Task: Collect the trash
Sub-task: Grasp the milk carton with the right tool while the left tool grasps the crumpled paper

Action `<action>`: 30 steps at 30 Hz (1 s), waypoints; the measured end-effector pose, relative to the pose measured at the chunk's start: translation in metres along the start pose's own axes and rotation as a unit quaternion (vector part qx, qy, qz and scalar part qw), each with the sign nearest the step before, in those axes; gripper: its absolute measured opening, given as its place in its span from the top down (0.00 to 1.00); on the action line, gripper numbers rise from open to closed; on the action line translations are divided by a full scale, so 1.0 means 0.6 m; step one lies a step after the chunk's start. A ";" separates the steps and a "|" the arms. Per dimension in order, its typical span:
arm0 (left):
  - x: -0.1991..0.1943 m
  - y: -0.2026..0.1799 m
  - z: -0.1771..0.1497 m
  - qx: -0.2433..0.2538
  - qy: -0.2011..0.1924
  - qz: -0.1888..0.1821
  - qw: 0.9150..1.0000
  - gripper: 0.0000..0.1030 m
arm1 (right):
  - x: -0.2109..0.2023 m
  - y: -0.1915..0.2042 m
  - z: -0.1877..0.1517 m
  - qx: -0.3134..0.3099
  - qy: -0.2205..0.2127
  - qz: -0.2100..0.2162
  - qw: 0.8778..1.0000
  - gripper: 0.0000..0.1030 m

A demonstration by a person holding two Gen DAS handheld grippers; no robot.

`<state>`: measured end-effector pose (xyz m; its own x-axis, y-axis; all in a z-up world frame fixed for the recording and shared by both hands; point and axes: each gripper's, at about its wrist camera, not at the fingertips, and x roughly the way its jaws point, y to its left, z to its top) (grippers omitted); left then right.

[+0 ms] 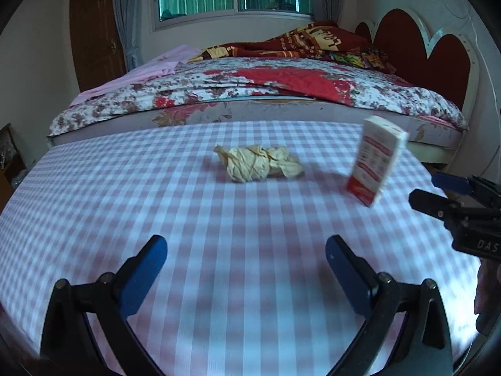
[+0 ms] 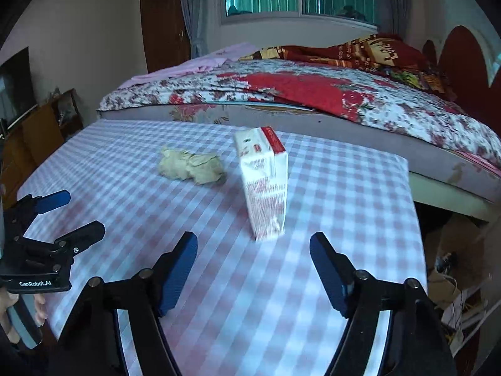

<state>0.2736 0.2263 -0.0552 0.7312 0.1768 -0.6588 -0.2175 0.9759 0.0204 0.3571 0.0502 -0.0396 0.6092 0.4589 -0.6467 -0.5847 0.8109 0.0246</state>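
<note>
A crumpled yellowish paper wad (image 1: 260, 163) (image 2: 191, 166) lies near the middle of a table covered in a pink-and-white checked cloth (image 1: 219, 250) (image 2: 344, 203). A white-and-red carton (image 1: 377, 159) (image 2: 266, 185) stands upright to its right. My left gripper (image 1: 245, 247) is open over the cloth, well short of the wad, with nothing between its blue pads. My right gripper (image 2: 253, 244) is open too, and the carton's base stands just beyond its fingertips. Each gripper shows at the edge of the other's view, the left gripper (image 2: 72, 213) and the right gripper (image 1: 426, 189).
A bed with a floral cover (image 1: 250, 87) (image 2: 313, 94) runs along the table's far edge, with a red headboard (image 1: 422, 50) at the right. A dark wooden door (image 1: 94, 31) stands at the back left. Boxes and cables (image 2: 454, 282) lie on the floor past the table's right edge.
</note>
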 end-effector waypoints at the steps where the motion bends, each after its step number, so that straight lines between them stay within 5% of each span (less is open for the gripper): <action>1: 0.017 0.001 0.009 0.000 0.001 -0.002 1.000 0.02 | 0.018 -0.003 0.007 -0.001 0.002 -0.002 1.000 0.28; 17: 0.213 -0.024 0.114 0.039 0.046 -0.003 0.998 0.08 | 0.112 -0.028 0.073 -0.023 -0.002 -0.004 1.000 0.55; 18: 0.228 -0.027 0.117 0.043 0.058 -0.002 0.997 0.12 | 0.116 -0.030 0.075 -0.024 0.001 -0.004 1.000 0.64; 20: 0.246 -0.028 0.117 0.041 0.076 -0.014 0.996 0.19 | 0.125 -0.034 0.077 -0.021 0.007 -0.006 1.000 0.64; 24: 0.234 -0.034 0.117 0.031 0.068 -0.029 0.997 0.65 | 0.129 -0.039 0.077 -0.009 0.006 -0.001 1.000 0.65; 30: 0.161 -0.060 0.100 0.046 0.037 -0.053 0.997 0.72 | 0.096 -0.055 0.071 0.032 -0.011 0.001 0.999 0.65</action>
<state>0.3909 0.2159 -0.0743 0.6965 0.0662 -0.7145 -0.0794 0.9967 0.0150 0.4345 0.0653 -0.0453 0.6206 0.4680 -0.6291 -0.5509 0.8312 0.0749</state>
